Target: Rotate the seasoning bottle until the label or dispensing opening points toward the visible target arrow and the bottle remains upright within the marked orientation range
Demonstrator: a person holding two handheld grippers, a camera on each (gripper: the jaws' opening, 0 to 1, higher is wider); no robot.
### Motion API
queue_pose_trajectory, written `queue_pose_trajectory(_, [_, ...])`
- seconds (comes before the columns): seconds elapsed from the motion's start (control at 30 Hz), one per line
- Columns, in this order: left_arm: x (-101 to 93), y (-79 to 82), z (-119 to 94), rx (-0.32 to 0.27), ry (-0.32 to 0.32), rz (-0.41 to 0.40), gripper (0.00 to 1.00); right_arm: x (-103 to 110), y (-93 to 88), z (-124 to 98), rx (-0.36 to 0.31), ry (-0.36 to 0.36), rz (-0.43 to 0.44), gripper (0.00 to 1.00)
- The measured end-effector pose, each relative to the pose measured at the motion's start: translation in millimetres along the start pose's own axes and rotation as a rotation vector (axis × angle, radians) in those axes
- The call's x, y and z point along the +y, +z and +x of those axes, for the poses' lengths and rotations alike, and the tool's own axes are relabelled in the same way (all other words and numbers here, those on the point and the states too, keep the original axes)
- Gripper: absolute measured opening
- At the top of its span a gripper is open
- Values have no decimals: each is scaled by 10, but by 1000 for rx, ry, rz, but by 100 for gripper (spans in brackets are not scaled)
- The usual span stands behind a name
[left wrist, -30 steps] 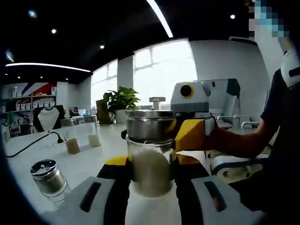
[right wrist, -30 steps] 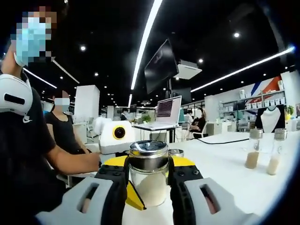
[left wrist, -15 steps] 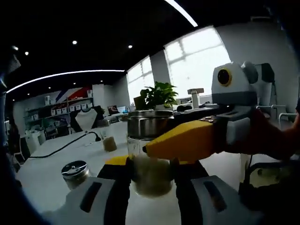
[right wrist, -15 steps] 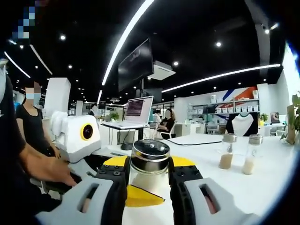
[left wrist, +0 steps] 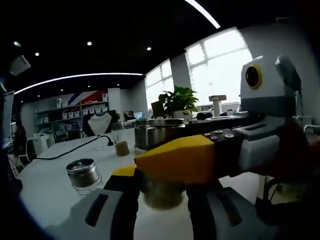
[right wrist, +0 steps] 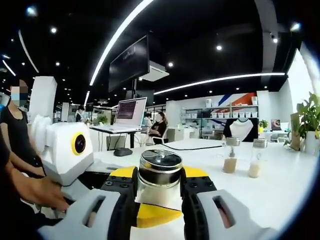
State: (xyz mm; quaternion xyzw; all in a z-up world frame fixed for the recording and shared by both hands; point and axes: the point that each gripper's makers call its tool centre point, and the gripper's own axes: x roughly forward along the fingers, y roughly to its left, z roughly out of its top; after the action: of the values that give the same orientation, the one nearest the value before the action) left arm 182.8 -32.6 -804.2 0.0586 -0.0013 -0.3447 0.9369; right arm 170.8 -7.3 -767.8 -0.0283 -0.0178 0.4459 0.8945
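Two tools are pinching one seasoning bottle [right wrist: 159, 181] above the white worktop [right wrist: 280, 190]. In the left gripper view, the left tool [left wrist: 162, 192] is gripping the bottle's glass body, with the right tool's yellow jaw crossing in front from the right. In the right gripper view, the right tool [right wrist: 159, 192] is clamping the bottle upright between its jaws.

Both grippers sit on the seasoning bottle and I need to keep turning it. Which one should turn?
Probably the right gripper: its jaws clamp the seasoning bottle squarely below the cap. The left gripper holds it lower, steadying.
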Motion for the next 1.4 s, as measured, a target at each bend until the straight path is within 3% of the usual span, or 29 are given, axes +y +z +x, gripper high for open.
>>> queue_pose_trajectory(0.1, [-63,77,-69,-48,-79,-9,38,62,76,-35,-19,82,5,32])
queue_pose_trajectory(0.17, [-135,124,-148,-70,-167,-2,38,96,108,-91,-4,129,53,31])
queue_pose_trajectory(0.2, [-173,209,-212,-110,-216,-45,37,167,177,-132,-25,184,57,31])
queue_pose_trajectory(0.27, [-214,263,-255,-134,-256,-63,37,229,232,-171,-39,240,64,31])
queue_pose_trajectory(0.43, [-304,246,-227,-100,-305,-29,38,343,218,-226,-16,305,-31,32])
queue_pose_trajectory(0.53, [-245,221,-195,-67,-228,24,37,323,203,-217,-27,291,-39,32])
queue_pose_trajectory(0.73, [22,155,-75,-25,29,35,37,133,110,-80,-10,79,66,32])
queue_pose_trajectory(0.83, [15,134,-33,-20,72,9,37,78,56,-19,-7,-28,17,32])
queue_pose_trajectory(0.97, [47,102,-12,-6,94,34,37,37,7,18,10,-79,23,33])
queue_pose_trajectory(1.07, [29,80,3,-5,32,5,37,-5,-3,14,10,-82,36,33])
queue_pose_trajectory(1.2, [-26,145,-21,-56,-124,-82,37,-5,29,10,6,-20,14,32])
queue_pose_trajectory(1.33, [-70,159,-58,-54,-215,-39,37,99,82,-14,-5,82,-48,32])
queue_pose_trajectory(1.4, [-104,188,-85,-75,-267,-47,37,132,98,-36,-26,138,-27,32])
